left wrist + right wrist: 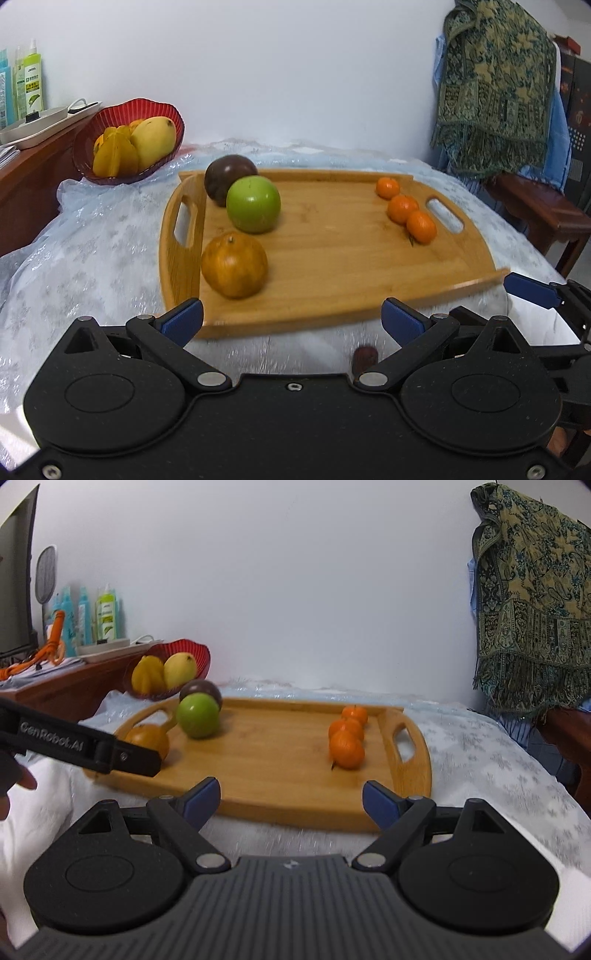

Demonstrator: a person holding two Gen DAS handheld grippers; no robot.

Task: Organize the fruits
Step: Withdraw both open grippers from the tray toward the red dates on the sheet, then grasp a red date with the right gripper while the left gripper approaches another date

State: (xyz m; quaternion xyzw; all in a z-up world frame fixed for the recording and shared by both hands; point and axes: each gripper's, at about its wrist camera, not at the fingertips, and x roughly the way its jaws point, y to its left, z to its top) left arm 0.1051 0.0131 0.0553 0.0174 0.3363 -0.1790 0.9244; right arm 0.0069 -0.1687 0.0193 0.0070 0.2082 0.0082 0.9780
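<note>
Both the left gripper (291, 319) and right gripper (291, 799) are spread wide, empty. The wooden tray (332, 266) of fruit lies just ahead of both

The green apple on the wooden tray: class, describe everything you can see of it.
The green apple is round, smooth and glossy, evenly bright green with a light sheen on top. It rests on the wooden tray near its left handle end, between a dark purple fruit behind it, which it seems to touch, and a brownish-orange fruit in front, set apart. No gripper touches it.
</note>
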